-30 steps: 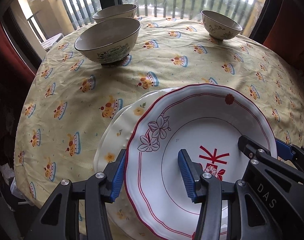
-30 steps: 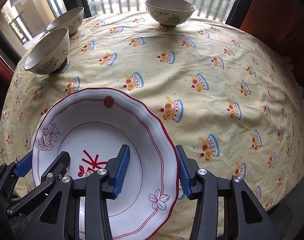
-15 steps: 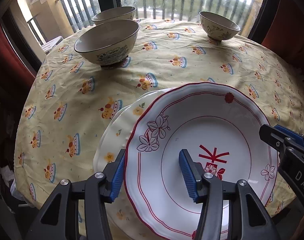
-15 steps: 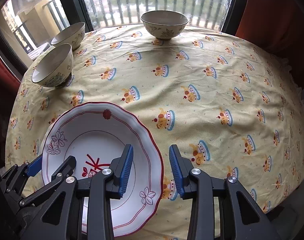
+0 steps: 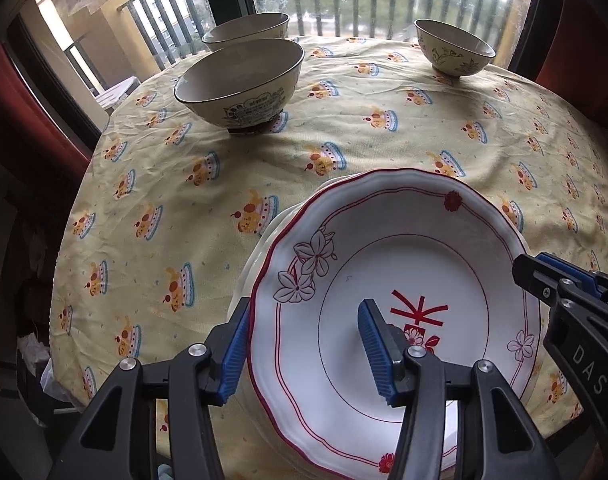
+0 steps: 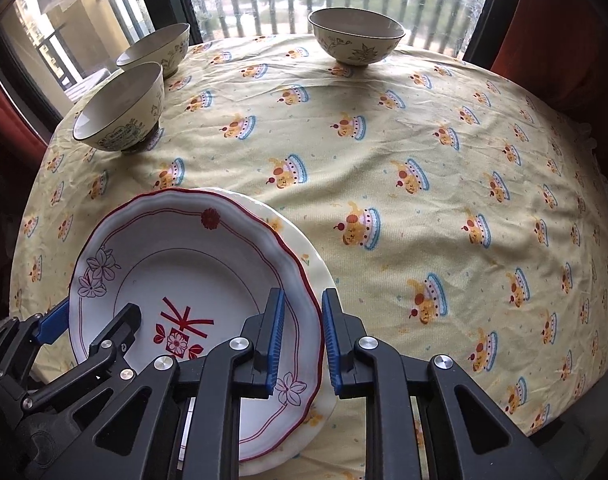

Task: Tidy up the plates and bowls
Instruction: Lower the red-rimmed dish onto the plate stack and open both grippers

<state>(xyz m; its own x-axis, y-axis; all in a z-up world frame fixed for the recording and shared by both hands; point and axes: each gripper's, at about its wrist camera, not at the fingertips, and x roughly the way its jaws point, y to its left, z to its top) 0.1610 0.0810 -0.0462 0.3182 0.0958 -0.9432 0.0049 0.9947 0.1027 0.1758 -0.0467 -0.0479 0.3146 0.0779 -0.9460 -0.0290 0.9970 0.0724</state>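
A white plate with a red rim (image 5: 400,264) (image 6: 183,256) lies on top of a cream plate (image 5: 259,248) (image 6: 304,256) at the table's near edge. My left gripper (image 5: 304,352) is open, its fingers straddling the red-rimmed plate's left rim. My right gripper (image 6: 301,340) is open only narrowly, its fingers straddling the plates' right rim; whether the pads touch is unclear. Three cream bowls stand farther back: a near left bowl (image 5: 239,84) (image 6: 119,108), one behind it (image 5: 245,28) (image 6: 155,48), and a far right bowl (image 5: 454,46) (image 6: 356,36).
The round table wears a yellow cloth (image 5: 384,140) (image 6: 424,160) with cake prints. Windows with railings lie behind the table, and red curtains (image 6: 564,20) hang at the sides. The table drops off on the left and right.
The red-rimmed plate has settled onto the cream plate. My right gripper has narrowed its opening and drawn back to the plates' right rim. The left gripper stays open at the left rim.
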